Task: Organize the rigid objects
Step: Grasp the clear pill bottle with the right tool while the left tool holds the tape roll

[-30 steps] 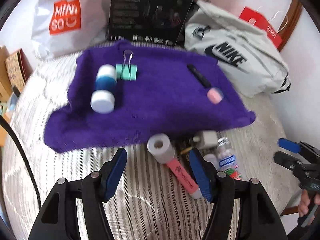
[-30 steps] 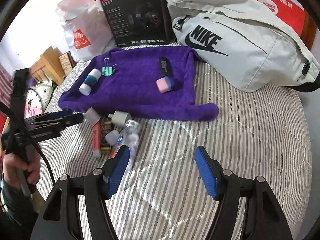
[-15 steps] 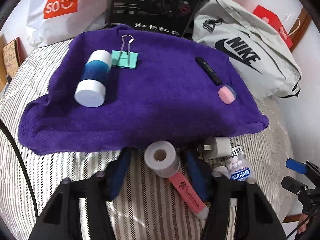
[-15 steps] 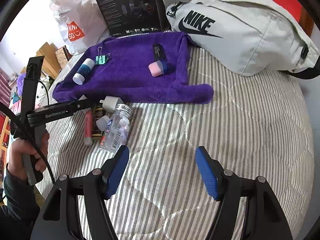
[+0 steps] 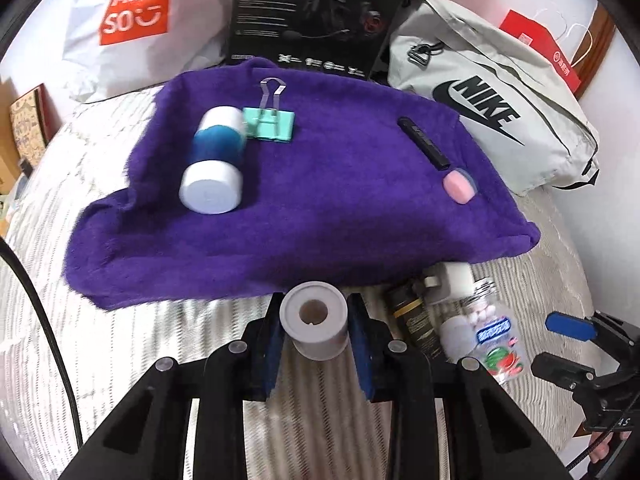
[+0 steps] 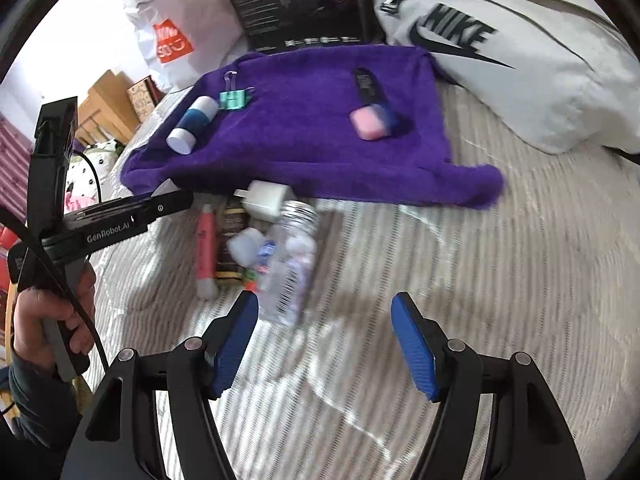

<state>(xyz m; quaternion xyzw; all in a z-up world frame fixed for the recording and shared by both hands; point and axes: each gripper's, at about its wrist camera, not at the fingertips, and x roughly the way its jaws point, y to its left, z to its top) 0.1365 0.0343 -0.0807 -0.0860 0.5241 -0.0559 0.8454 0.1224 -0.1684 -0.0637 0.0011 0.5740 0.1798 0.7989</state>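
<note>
towel [image 5: 320, 208] is spread on the bed [image 5: 132, 360] with a cylinder [image 5: 214, 164] and binder clip [image 5: 269, 123] at its left, eraser [image 5: 459, 185] right, bags [image 5: 500, 92] behind, bottle [image 5: 494, 336] and charger [image 5: 456, 280] in front.

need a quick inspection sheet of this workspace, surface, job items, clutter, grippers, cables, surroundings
surface: striped bed cover with a purple towel spread on it.
job's things on towel: blue-and-white tube, green binder clip, black stick, pink eraser.
job's things off towel: grey tape roll, white charger plug, clear pill bottle, pink marker, dark tube.
clutter: nothing seen beyond these.
grippers: left hand-held gripper shut on the tape roll; right hand-held gripper open, holding nothing.
cables: black cable trailing from the left unit.
surroundings: grey Nike bag, white Miniso bag, black box.
</note>
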